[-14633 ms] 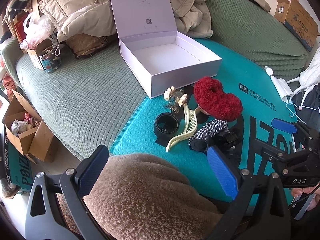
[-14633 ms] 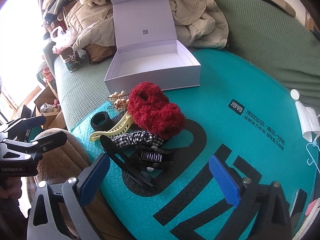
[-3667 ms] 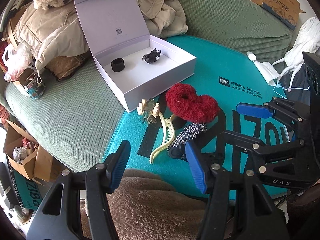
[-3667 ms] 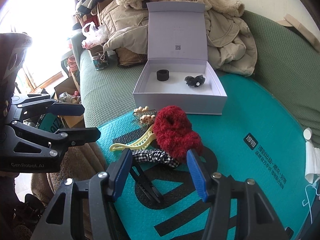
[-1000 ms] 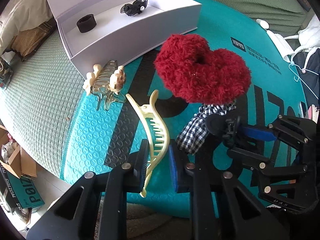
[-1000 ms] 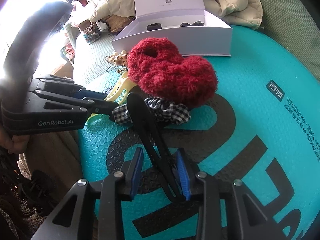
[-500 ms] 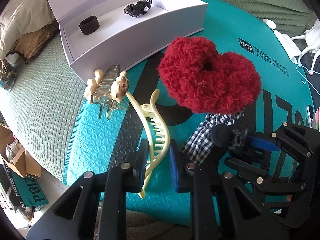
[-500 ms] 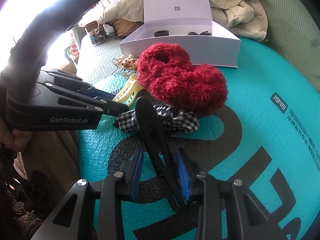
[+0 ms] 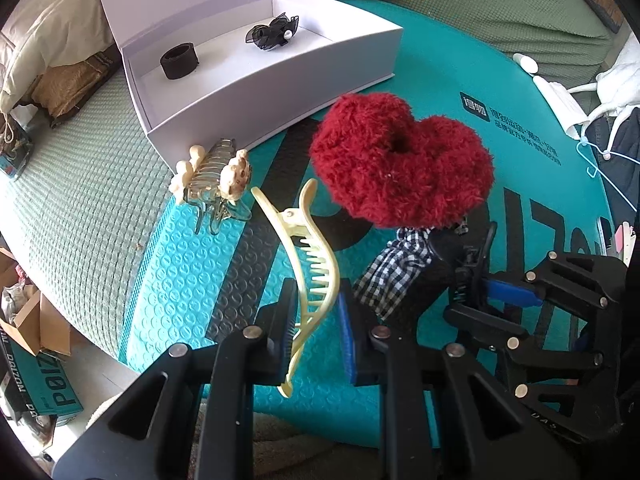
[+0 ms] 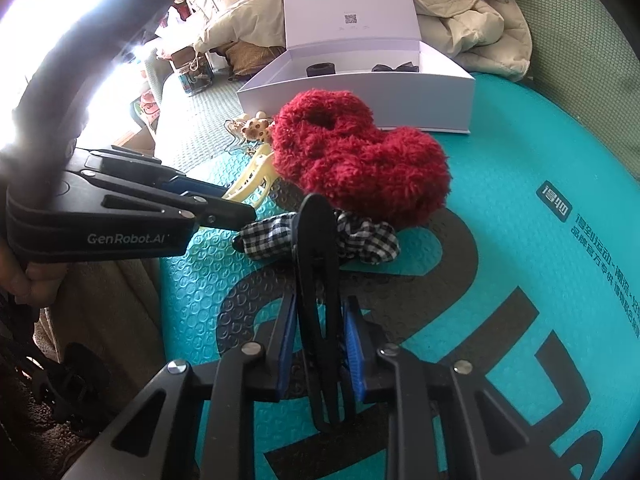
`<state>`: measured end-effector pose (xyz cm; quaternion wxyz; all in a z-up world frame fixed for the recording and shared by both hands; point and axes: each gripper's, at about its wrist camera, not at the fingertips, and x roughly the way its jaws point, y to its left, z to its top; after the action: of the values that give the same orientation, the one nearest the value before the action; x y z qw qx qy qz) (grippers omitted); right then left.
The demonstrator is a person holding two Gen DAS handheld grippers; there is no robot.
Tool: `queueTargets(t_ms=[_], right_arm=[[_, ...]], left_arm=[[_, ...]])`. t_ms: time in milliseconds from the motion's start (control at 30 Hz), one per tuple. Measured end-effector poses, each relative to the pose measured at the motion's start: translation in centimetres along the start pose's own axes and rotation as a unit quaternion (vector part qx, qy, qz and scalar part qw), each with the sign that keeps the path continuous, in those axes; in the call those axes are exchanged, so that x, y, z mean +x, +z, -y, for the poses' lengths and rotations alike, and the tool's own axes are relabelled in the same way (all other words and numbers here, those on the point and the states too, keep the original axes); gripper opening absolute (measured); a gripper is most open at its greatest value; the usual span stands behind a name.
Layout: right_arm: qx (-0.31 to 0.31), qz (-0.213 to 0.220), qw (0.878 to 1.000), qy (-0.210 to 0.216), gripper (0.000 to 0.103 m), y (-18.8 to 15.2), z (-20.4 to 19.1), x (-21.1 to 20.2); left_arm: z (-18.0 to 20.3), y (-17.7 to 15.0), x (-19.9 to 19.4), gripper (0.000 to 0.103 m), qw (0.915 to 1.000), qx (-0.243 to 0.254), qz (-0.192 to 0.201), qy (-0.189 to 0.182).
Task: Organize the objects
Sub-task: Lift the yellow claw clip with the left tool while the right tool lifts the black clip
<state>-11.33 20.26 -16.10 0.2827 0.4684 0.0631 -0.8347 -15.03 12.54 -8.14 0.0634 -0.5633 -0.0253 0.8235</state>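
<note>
Teal foam mat with big black lettering carried most of the clutter, though its far edges ran out of frame. Half buried under the fluffy red scrunchie, the black-and-white checked scrunchie only showed its ends. The left gripper was pinched tight on the lower end of the pale yellow plastic claw clip, whose tail poked out below the pads. The right gripper had just been closing and now squeezed the long black hair clip across its middle. Behind sat the open white box, holding a black band and a black bow clip. A clear clip with beige knobs lay just beside the box.
</note>
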Motion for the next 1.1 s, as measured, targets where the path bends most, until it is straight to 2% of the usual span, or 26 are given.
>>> queueTargets(t_ms=[133, 233, 367, 433, 533, 667, 1100], right_arm=[[0.005, 0.004, 1.0, -0.003, 0.022, 0.0, 0.1, -0.6], [0.003, 0.008, 1.0, -0.004, 0.022, 0.0, -0.1, -1.2], [-0.001, 0.013, 1.0, -0.003, 0.022, 0.1, -0.5, -2.1], [-0.003, 0.017, 1.0, -0.002, 0.022, 0.2, -0.8, -2.4], [-0.005, 0.021, 1.0, 0.0, 0.022, 0.3, -1.2, -2.9], [-0.01, 0.026, 1.0, 0.004, 0.022, 0.6, -1.9, -3.5], [-0.034, 0.052, 0.998, 0.004, 0.022, 2.2, -4.0, -6.4]], left_arm=[[0.2, -0.2, -0.8, 0.018, 1.0, -0.003, 0.005, -0.007], [-0.8, -2.0, -1.9, 0.018, 0.9999, -0.001, 0.013, -0.01], [-0.4, -2.3, -3.3, 0.018, 0.9996, 0.002, 0.025, -0.009], [-2.0, -3.5, -3.9, 0.018, 0.9995, 0.003, 0.03, -0.008], [-1.8, -4.0, -4.4, 0.018, 0.9993, 0.004, 0.036, -0.004], [-2.4, -3.1, -4.4, 0.018, 0.9989, 0.002, 0.047, -0.001], [-2.3, -4.5, -10.1, 0.018, 0.996, 0.003, 0.088, 0.016]])
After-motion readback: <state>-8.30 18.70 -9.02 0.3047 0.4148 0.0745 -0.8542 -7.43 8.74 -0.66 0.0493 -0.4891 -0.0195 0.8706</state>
